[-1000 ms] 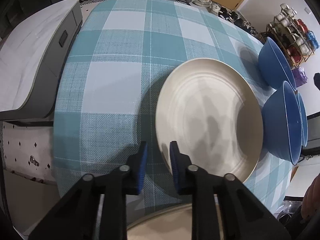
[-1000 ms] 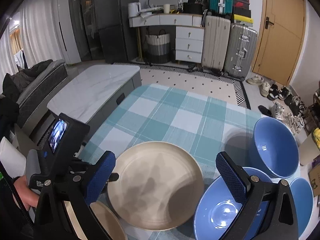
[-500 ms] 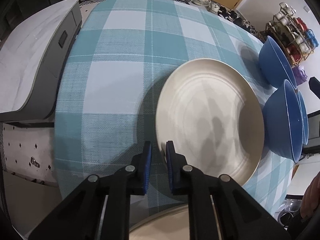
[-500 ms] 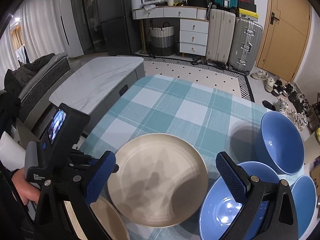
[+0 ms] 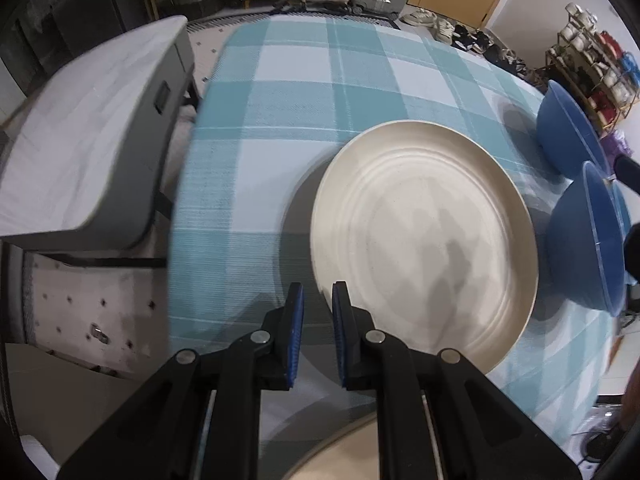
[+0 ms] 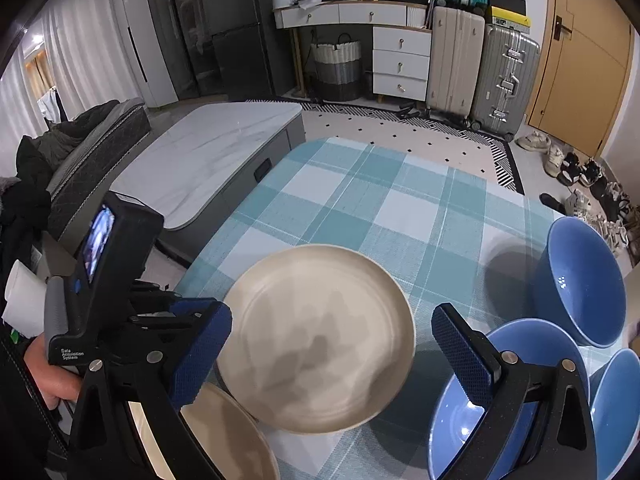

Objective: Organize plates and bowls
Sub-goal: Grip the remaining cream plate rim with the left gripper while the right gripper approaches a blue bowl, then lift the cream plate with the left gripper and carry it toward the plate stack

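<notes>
A large cream plate (image 5: 424,240) hangs tilted just above the teal checked tablecloth (image 5: 280,128), casting a shadow under it. My left gripper (image 5: 318,312) is shut on its near rim. In the right wrist view the same plate (image 6: 320,340) overlaps the edge of a second cream plate (image 6: 232,436) lying at the table's near edge. My right gripper (image 6: 332,316) stands wide open above the table with nothing between its pads. Three blue bowls sit at the right: one farther back (image 6: 580,284), one under the right finger (image 6: 500,400), one at the frame edge (image 6: 620,412).
A marble-topped low cabinet (image 6: 208,152) stands close to the table's left side. A hand (image 6: 52,380) holds the left gripper's handle at the lower left. Suitcases (image 6: 480,64) and drawers line the far wall. The far half of the tablecloth (image 6: 360,200) is bare.
The left jaws closed on the cream plate's rim. The plate rose slightly off the cloth and tipped. The right gripper stayed open and hardly moved.
</notes>
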Available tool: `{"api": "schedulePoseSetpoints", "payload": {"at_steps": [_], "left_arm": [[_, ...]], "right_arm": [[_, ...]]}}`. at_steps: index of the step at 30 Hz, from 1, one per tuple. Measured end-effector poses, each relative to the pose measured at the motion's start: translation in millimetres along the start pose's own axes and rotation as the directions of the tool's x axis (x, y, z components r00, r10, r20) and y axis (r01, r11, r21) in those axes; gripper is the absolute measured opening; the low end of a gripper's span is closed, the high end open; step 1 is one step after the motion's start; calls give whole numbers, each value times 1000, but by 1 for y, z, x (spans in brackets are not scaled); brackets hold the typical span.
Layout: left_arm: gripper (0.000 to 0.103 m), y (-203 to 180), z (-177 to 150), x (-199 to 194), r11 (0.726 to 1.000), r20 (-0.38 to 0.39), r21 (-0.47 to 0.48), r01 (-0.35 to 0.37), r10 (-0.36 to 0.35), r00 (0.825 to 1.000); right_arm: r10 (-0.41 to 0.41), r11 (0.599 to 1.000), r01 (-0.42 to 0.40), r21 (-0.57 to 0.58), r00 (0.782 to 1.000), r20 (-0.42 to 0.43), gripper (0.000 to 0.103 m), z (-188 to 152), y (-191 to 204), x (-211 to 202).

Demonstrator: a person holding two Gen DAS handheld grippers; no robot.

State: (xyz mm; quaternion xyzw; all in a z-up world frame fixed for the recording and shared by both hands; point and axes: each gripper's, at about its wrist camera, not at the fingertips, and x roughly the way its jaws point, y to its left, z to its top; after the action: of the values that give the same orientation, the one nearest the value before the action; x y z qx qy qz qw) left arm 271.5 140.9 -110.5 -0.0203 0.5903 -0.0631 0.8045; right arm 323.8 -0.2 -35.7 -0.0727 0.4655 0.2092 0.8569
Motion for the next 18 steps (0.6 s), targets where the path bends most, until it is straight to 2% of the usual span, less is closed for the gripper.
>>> {"api": "schedulePoseSetpoints", "payload": {"at_steps": [11,15,18], "left_arm": [[12,21,-5,-11,999,21,-20,-43,44,999],[12,31,-6,-14,997,26,-35,-64,65,998],[12,39,-7,-15,997,18,-67,-45,46,999]], "right_arm": [[3,1000,-4,-4,999,-42,102,2,9,19],[6,999,-6,38,1000,2,102,5,6,10],[6,1000,-6,22,1000,3,102,8,9,8]]}}
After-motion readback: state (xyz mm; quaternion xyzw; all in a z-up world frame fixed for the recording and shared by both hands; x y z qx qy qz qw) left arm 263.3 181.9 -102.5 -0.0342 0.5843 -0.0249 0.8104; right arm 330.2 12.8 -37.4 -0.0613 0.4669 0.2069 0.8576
